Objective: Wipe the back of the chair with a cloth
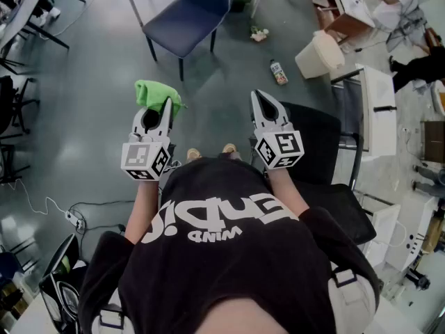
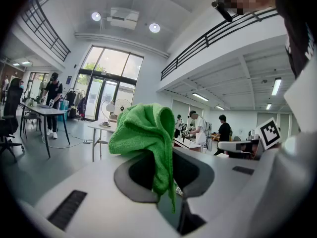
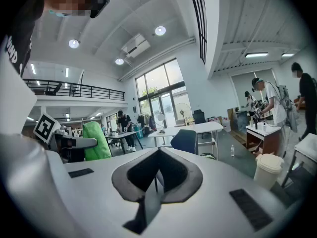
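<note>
A green cloth (image 1: pixel 156 95) is bunched in my left gripper (image 1: pixel 167 104), which is shut on it and held up in front of my body; in the left gripper view the cloth (image 2: pixel 144 133) hangs down over the closed jaws. My right gripper (image 1: pixel 256 96) is held level beside it, shut with nothing between its jaws (image 3: pixel 157 175). A dark blue chair (image 1: pixel 188 14) stands ahead on the grey floor and also shows in the right gripper view (image 3: pixel 184 140). A black chair (image 1: pixel 318 149) stands close at my right. Neither gripper touches a chair.
A bottle (image 1: pixel 279 72) lies on the floor near a white bin (image 1: pixel 320 53). A white table (image 1: pixel 379 110) stands at the right beyond the black chair. A power strip with cable (image 1: pixel 73 218) lies at the left. Desks, chairs and people fill the room's edges.
</note>
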